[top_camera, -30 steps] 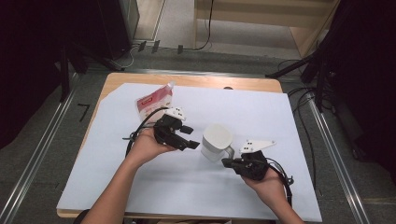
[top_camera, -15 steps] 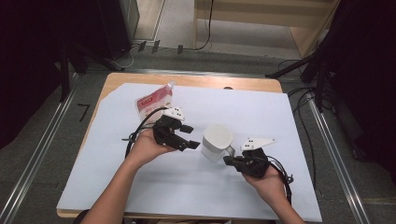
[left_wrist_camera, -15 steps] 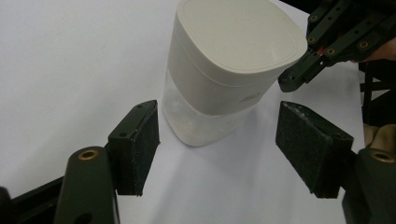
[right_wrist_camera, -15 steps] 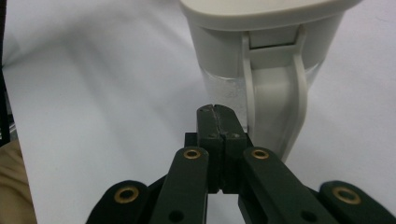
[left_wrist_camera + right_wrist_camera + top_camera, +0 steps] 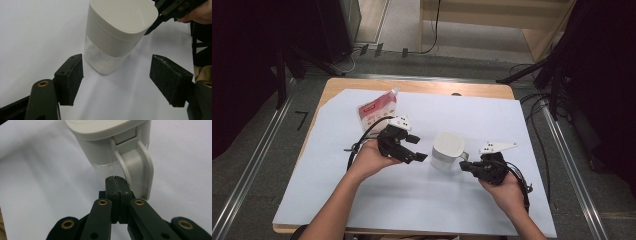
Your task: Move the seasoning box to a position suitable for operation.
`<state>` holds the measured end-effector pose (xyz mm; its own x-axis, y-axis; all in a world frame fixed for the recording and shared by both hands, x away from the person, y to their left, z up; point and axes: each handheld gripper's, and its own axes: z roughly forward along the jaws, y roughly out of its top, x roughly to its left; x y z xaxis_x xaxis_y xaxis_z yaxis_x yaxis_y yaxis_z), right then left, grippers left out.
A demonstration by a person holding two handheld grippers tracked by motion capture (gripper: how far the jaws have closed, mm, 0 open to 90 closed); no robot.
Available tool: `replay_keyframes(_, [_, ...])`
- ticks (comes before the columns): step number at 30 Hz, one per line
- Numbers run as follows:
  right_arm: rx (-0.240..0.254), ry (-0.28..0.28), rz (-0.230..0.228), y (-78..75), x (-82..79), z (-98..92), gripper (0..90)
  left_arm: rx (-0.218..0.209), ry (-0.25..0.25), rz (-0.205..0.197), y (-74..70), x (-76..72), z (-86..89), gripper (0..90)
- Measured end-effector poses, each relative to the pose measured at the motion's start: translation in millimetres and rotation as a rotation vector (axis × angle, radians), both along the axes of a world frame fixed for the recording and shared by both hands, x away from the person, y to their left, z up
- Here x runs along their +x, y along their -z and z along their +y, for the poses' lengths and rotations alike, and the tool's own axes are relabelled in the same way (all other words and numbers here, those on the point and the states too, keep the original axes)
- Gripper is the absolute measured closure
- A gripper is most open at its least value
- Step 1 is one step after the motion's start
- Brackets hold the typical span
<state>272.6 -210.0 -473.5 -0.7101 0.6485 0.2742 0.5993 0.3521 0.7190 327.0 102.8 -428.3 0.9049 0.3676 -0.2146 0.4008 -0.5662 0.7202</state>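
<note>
My left gripper [image 5: 117, 77] has just been opening, its jaws wide and apart from the white-lidded clear plastic jug [image 5: 447, 151] mid-sheet. My right gripper [image 5: 117, 181], jaws pressed together, sits inside the jug's handle [image 5: 140, 170], contact unclear.

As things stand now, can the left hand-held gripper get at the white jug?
Probably yes. The left hand-held gripper has its jaws open, pointing at the white jug, with bare white sheet between. The right hand-held gripper sits shut by the handle, on the jug's far side.
</note>
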Motion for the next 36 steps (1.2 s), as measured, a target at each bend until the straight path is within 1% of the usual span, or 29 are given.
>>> replay_keyframes(2, [0.0, -0.002, 0.008, 0.3, 3.4, -3.1, 90.0, 0.002, 0.001, 0.003, 0.4, 0.1, -0.4, 28.0])
replay_keyframes(6, [-0.001, 0.006, 0.004, 0.3, 7.1, -5.7, 90.0, 0.002, 0.005, 0.006, -0.1, 0.1, -0.9, 28.2])
replay_keyframes(7, [-0.002, 0.008, 0.005, 0.1, 8.4, -7.0, 90.0, 0.001, 0.008, 0.007, -0.3, 0.1, -0.9, 28.6])
replay_keyframes(8, [0.004, 0.017, 0.007, -0.3, 11.1, -9.8, 90.0, -0.005, 0.01, 0.013, 0.0, -0.3, -1.1, 31.0])
replay_keyframes(9, [0.004, 0.017, 0.007, -0.3, 11.1, -9.8, 90.0, -0.005, 0.014, 0.012, -0.1, -0.5, -1.4, 31.0])
replay_keyframes(11, [0.01, 0.022, 0.01, 0.0, 14.7, -13.6, 90.0, -0.003, 0.012, -0.002, 0.5, -1.7, -3.0, 29.2])
replay_keyframes(12, [0.01, 0.022, 0.01, 0.0, 14.7, -13.6, 90.0, -0.002, 0.018, -0.001, 0.4, -2.0, -3.5, 29.2])
replay_keyframes(13, [0.007, 0.018, 0.008, 0.0, 15.5, -14.1, 90.0, -0.005, 0.024, 0.0, 0.7, -2.2, -4.3, 27.8])
replay_keyframes(14, [0.002, 0.02, 0.009, -0.3, 16.3, -14.4, 90.0, 0.001, 0.023, -0.005, 0.7, -2.6, -5.0, 26.0])
replay_keyframes(16, [0.0, 0.025, 0.007, -0.6, 18.2, -14.9, 90.0, -0.005, 0.029, -0.006, 0.7, -2.8, -5.9, 24.5])
replay_keyframes(18, [0.003, 0.031, 0.008, -0.6, 20.4, -15.9, 90.0, -0.015, 0.031, 0.01, 0.4, -2.4, -6.5, 23.0])
replay_keyframes(19, [0.006, 0.035, 0.007, -0.5, 21.4, -16.8, 90.0, -0.028, 0.039, 0.029, 0.4, -1.9, -6.7, 23.2])
replay_keyframes(20, [0.006, 0.038, 0.009, -0.8, 22.3, -17.7, 90.0, -0.03, 0.041, 0.038, 0.5, -1.7, -7.0, 23.7])
replay_keyframes(23, [-0.004, 0.057, -0.003, -2.0, 26.7, -20.3, 90.0, -0.032, 0.042, 0.04, 1.2, -1.6, -8.3, 22.9])
replay_keyframes(25, [0.003, 0.056, 0.004, -1.9, 27.9, -21.3, 90.0, -0.018, 0.042, 0.03, 1.9, -2.1, -9.5, 22.8])
replay_keyframes(26, [0.007, 0.053, 0.007, -1.8, 28.4, -21.8, 90.0, -0.016, 0.035, 0.021, 2.5, -2.7, -10.5, 22.3])
replay_keyframes(27, [0.004, 0.052, 0.006, -2.2, 28.3, -21.6, 90.0, -0.015, 0.037, 0.02, 3.0, -2.8, -11.0, 22.2])
replay_keyframes(28, [0.01, 0.046, 0.002, -5.0, 28.0, -22.1, 90.0, -0.017, 0.036, 0.019, 3.5, -3.0, -11.7, 22.5])
replay_keyframes(29, [0.016, 0.044, -0.005, -7.2, 27.8, -22.8, 90.0, -0.021, 0.042, 0.009, 4.4, -3.0, -12.3, 23.4])
replay_keyframes(30, [0.018, 0.044, -0.008, -10.0, 27.2, -23.5, 90.0, -0.016, 0.049, -0.004, 5.1, -3.4, -12.7, 24.5])
replay_keyframes(32, [0.018, 0.041, -0.016, -12.7, 27.1, -24.9, 90.0, -0.007, 0.058, -0.017, 7.2, -2.4, -14.0, 24.8])
replay_keyframes(33, [0.02, 0.04, -0.02, -15.5, 26.8, -26.6, 90.0, -0.002, 0.058, -0.017, 8.4, -1.4, -14.9, 24.7])
replay_keyframes(36, [0.033, 0.047, -0.037, -23.2, 28.6, -34.4, 90.0, -0.01, 0.06, -0.008, 10.9, 2.0, -15.5, 24.8])
